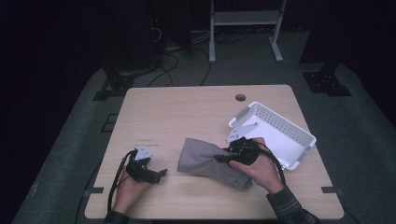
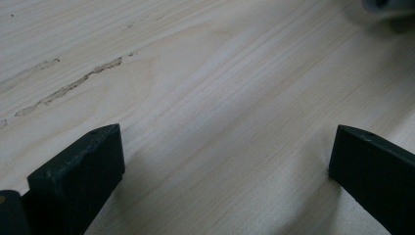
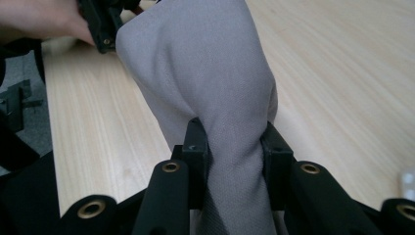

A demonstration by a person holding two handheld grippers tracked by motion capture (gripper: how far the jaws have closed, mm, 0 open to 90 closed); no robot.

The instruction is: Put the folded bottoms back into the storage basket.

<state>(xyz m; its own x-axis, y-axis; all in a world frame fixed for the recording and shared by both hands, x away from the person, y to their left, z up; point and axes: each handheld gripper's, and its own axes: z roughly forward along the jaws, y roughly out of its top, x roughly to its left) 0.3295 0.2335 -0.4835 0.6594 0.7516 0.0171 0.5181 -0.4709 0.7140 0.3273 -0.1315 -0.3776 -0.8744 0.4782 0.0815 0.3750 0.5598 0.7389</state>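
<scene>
**Cloth pinched on the right, basket just behind it**

The right gripper (image 1: 223,158) is clamped on a grey cloth (image 1: 205,161), and the right gripper view shows it plainly: the two black jaws squeeze a bunched neck of the fabric (image 3: 215,73) between them, with the rest of the cloth ballooning up and away ahead of the jaws. From the high view the cloth lies on the tabletop (image 1: 187,112) right of centre, its long axis running from the near-right, where the gripper bites it, up and leftward toward the middle of the table.

The relation that counts is the white basket (image 1: 299,133). It sits at the right edge, tilted to the table's edges, just behind and to the right of the right hand (image 1: 259,168), nearly touching it. So the held end of the cloth is the end nearest the basket, and the free end trails away from it; my judgement is that a lift and a short swing back and to the right would carry the cloth in, with the loose tail liable to drag over the rim.

The left gripper (image 1: 156,175) rests low near the left front edge, well apart from the cloth, its jaws standing wide apart over bare wood (image 2: 220,122) with nothing between them. The right hand is clearly the nearer one.
</scene>
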